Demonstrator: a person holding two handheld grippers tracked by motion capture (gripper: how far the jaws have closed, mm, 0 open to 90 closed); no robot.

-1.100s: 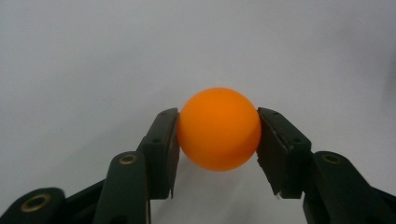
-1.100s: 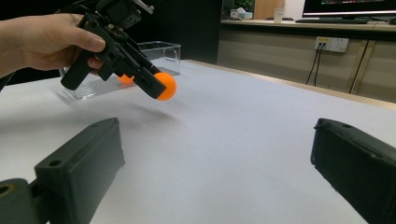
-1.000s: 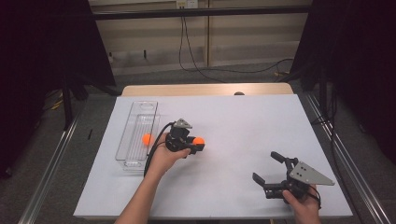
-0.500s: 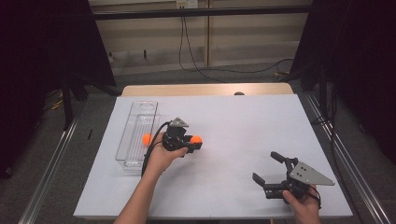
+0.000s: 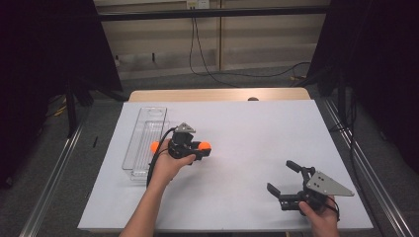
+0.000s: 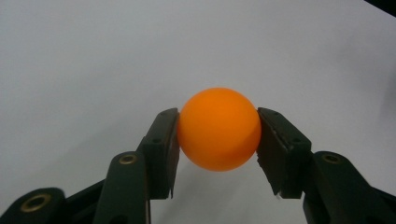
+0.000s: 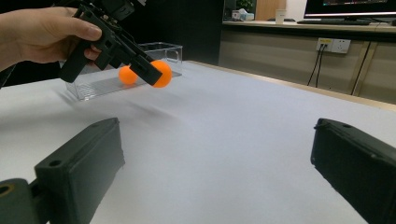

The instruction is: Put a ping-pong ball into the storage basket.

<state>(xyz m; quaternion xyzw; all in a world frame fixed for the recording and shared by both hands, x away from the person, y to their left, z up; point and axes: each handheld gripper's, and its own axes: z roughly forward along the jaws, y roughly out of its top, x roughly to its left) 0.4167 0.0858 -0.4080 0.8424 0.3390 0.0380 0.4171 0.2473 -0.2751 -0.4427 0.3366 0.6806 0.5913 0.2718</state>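
Over the white tabletop (image 5: 237,143), left of centre, the left hand-held gripper (image 6: 217,135) is clamped on an orange ball (image 6: 219,128), w/ both black pads pressed flat against the ball's sides. Left gripper view shows that ball squarely between the 2 jaws, w/ bare white surface behind it. Right gripper view shows the same ball (image 7: 162,73) at the tip of the left hand-held gripper, held clear above the tabletop, w/ a soft shadow below. High view: the person's left hand (image 5: 170,165) grips the tool body, the ball (image 5: 206,146) pokes out on its right side, and the cable loops down toward the forearm.

A 2nd orange ball (image 5: 155,146) sits in the clear plastic tray (image 5: 148,118), approx. at the tray's near half, just left of the hand; in the right gripper view it lies on the tray floor (image 7: 126,74). The tray lies lengthwise along the left part of the tabletop.

Near the front right corner, the right hand-held gripper (image 5: 283,177) rests low, held by the right hand (image 5: 321,217), grey 3-cornered plate on top. Its jaws stand wide apart w/ nothing between them, pointing left across the tabletop toward the other tool, well apart from both balls.
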